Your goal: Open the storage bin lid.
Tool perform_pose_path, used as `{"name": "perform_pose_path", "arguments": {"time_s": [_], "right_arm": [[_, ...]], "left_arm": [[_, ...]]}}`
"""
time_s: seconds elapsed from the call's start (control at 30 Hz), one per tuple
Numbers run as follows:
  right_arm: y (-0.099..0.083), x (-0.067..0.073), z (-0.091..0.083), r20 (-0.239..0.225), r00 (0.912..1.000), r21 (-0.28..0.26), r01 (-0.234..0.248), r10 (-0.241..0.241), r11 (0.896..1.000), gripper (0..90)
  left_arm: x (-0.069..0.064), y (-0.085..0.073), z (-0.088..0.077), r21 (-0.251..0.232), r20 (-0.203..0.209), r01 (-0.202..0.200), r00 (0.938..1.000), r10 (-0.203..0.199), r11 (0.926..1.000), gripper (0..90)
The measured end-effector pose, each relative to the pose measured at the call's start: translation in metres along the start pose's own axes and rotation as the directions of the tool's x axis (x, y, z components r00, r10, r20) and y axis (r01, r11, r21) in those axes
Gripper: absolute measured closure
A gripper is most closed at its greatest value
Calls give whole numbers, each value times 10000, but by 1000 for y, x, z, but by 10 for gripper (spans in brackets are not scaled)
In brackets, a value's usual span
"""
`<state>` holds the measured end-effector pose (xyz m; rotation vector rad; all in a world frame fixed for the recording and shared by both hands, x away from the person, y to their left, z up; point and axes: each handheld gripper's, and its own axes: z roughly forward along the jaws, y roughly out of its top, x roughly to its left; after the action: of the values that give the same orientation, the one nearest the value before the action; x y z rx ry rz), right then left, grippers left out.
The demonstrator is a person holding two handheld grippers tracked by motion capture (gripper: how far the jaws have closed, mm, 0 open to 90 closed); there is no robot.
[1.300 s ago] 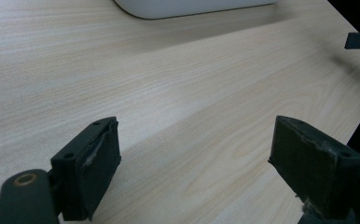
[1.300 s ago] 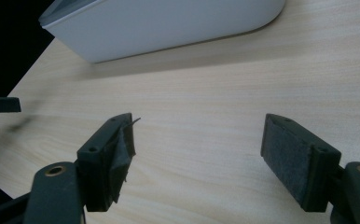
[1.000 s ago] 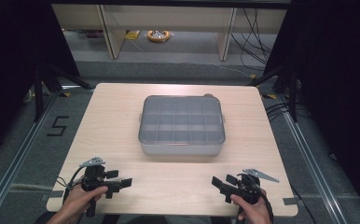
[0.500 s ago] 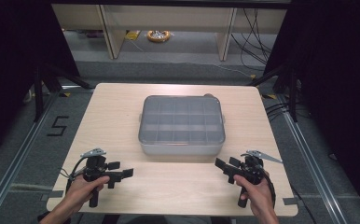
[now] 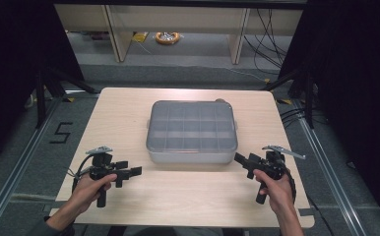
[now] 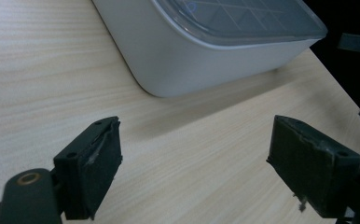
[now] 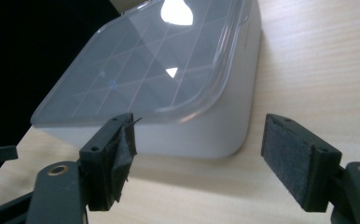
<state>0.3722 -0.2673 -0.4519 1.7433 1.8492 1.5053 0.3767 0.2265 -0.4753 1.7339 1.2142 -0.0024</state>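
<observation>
On the table (image 5: 129,113), lidded box (image 5: 192,132) between left tongs (image 5: 129,172), right tongs (image 5: 242,161)

Overhead and both close, low tongs cameras share the box (image 5: 192,132).

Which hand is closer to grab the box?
Probably the right. The right hand-held gripper sits open, almost at the box's near corner, aimed at it. The left hand-held gripper, also open, sits farther away.

Light wood table (image 5: 129,113) stands on grey floor (image 5: 25,147). Black curtains (image 5: 11,59) at 9 and 3 o'clock. Shelving (image 5: 178,17) and cables (image 5: 267,29) at 12 o'clock.
</observation>
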Motion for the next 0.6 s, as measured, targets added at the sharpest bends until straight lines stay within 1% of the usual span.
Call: {"name": "perform_pose_path", "arguments": {"time_s": [0.03,0.07,0.1,0.13,0.17,0.2,0.27,0.3,0.33,0.37,0.4,0.43,0.47,0.5,0.53,0.57,0.6], "right_arm": [[6,-2,3,96,10000,-64,15,-14,10000,272],[8,-1,3,-41,9998,-66,-197,197,9998,272],[10,0,5,74,9993,-47,-369,369,9993,272],[12,-2,6,152,9998,-101,-160,161,9998,273],[14,-1,9,65,9994,-129,-354,355,9993,273],[16,-5,11,52,10000,-195,-81,82,9998,273],[18,-5,13,93,9999,-181,-143,145,9997,272],[21,-4,17,131,9996,-165,-245,247,9996,272],[22,-5,19,73,9998,-189,-170,172,9997,272],[23,-4,20,201,9997,-154,-149,152,9998,272],[25,0,21,144,9977,-66,-660,661,9978,272],[27,-1,23,108,9977,-103,-661,662,9978,272],[29,-4,25,199,9992,-217,-338,342,9992,272],[31,-2,26,235,9978,-196,-621,625,9979,272],[33,-7,28,184,9997,-316,-176,182,9993,272],[35,-6,29,262,9984,-257,-486,493,9985,272],[35,-6,29,262,9984,-257,-486,493,9985,272]], "left_arm": [[0,4,2,-35,-20,35,10000,-35,10000,161],[1,6,3,-19,-31,-7,10000,7,10000,161],[1,8,4,-49,-42,1,10000,-1,10000,158],[1,10,5,-78,-60,16,10000,-16,10000,158],[1,12,6,-89,-49,58,10000,-58,9999,158],[1,15,7,-89,-84,79,9999,-80,9999,158],[2,16,9,-139,-86,47,10000,-48,9999,158],[3,18,12,-122,-138,188,9997,-190,9997,158],[4,20,14,-133,-97,189,9998,-190,9997,158],[4,21,15,-188,-168,211,9996,-214,9996,158],[4,24,16,-192,-215,181,9996,-186,9997,158],[4,24,16,-192,-215,181,9996,-186,9997,158],[4,27,18,-276,-248,197,9995,-204,9994,158],[4,30,19,-209,-220,157,9996,-162,9997,158],[4,30,19,-209,-220,157,9996,-162,9997,158],[5,33,20,-206,-208,116,9997,-120,9997,164],[4,34,21,-253,-225,149,9996,-154,9996,164]]}}
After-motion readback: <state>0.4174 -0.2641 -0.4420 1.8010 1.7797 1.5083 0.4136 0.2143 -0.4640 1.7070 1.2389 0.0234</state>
